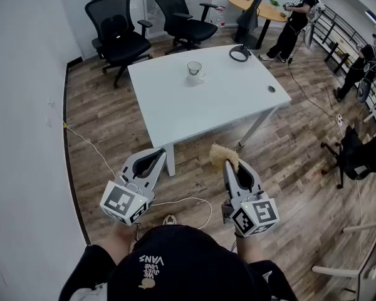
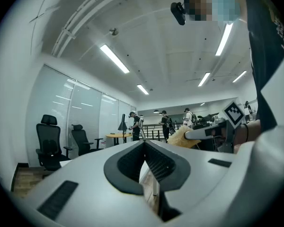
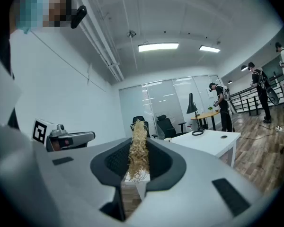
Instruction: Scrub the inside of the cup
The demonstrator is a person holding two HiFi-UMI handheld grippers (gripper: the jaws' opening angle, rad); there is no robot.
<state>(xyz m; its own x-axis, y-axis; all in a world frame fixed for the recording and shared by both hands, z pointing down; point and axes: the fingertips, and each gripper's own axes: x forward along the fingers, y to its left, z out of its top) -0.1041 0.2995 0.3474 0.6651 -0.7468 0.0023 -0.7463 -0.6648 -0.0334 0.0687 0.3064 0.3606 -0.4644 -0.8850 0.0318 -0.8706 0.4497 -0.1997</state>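
A clear glass cup (image 1: 194,71) with a handle stands upright on the white table (image 1: 219,105), near its far side. My right gripper (image 1: 225,163) is shut on a tan fibrous scrubber (image 1: 223,156), held in the air in front of the table's near edge. The scrubber (image 3: 138,148) stands up between the right jaws in the right gripper view. My left gripper (image 1: 158,157) hangs to its left at the same height, shut with nothing between its jaws. The left gripper view shows the jaws (image 2: 144,142) pressed together, with the scrubber (image 2: 181,137) off to the right. Both grippers are well short of the cup.
A black headset (image 1: 240,53) lies on the table's far right corner. Two black office chairs (image 1: 120,33) stand behind the table. People stand by a round wooden table (image 1: 263,9) at the back right. White cables (image 1: 188,200) run across the wooden floor. A wall (image 1: 25,137) runs along my left.
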